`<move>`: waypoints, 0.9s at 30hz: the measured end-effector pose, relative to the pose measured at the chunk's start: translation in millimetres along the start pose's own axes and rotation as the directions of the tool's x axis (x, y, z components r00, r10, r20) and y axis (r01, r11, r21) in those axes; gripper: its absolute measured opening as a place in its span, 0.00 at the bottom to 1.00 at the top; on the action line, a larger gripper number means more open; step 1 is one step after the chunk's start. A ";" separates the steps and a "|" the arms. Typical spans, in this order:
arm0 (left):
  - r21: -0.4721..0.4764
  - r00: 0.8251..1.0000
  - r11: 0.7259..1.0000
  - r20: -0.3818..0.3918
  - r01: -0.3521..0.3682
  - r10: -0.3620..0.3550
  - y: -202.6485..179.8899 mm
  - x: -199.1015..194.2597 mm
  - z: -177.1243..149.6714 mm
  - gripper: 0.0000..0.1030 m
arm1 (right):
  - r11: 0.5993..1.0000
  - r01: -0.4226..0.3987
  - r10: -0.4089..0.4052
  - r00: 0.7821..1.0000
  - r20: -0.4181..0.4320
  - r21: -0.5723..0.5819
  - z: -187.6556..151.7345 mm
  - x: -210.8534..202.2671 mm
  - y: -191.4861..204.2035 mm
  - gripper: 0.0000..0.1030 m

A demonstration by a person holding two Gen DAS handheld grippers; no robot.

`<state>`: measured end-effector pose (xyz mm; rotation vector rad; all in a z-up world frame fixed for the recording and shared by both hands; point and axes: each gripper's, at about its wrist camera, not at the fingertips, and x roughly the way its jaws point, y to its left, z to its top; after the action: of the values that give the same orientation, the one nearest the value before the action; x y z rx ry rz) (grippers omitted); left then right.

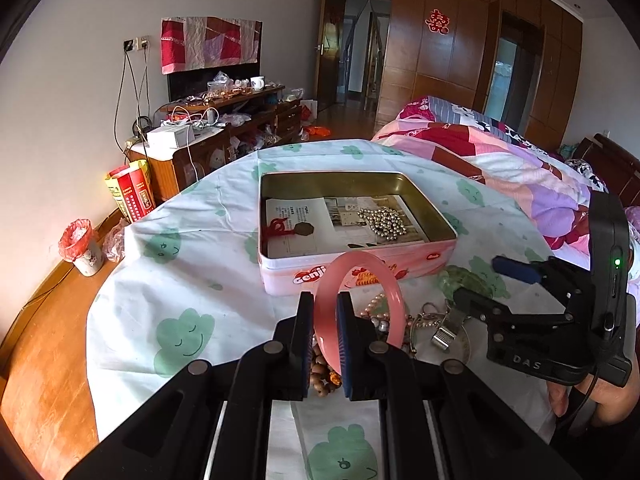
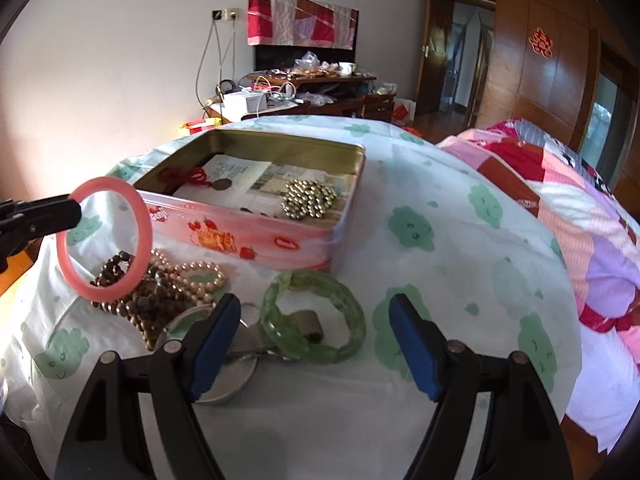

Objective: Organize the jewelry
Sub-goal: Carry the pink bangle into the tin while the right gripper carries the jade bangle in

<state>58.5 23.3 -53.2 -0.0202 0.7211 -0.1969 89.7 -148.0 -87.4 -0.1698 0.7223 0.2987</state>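
My left claw (image 1: 325,332) clenched the pink glassy bangle (image 1: 360,276), upright.
The open pink tin box (image 1: 276,272) lay straight ahead; my right claw (image 2: 314,344) hung released.

Pink bangle (image 1: 360,292): near arc hidden behind left gripper (image 1: 325,340) pads. Brown wooden beads (image 1: 322,376): mostly hidden between those fingers. Round metal disc (image 2: 232,380): partly covered by right gripper (image 2: 314,348) left finger. Small metal object inside green bangle (image 2: 316,316): identity unclear. Tin (image 1: 276,268) lettering: cut off by pink bangle. Print on leaflet (image 1: 296,220): too small to read.
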 end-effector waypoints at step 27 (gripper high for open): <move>-0.019 1.000 1.000 0.019 0.006 -0.006 4.0 -8.7 4.0 0.10 | 0.997 -0.049 0.054 0.994 0.090 -0.054 7.8 -28.7 3.6 0.10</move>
<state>55.5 28.6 -44.9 -0.0423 0.7040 -0.1957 73.0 -148.6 -62.5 -0.1860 0.6289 0.3723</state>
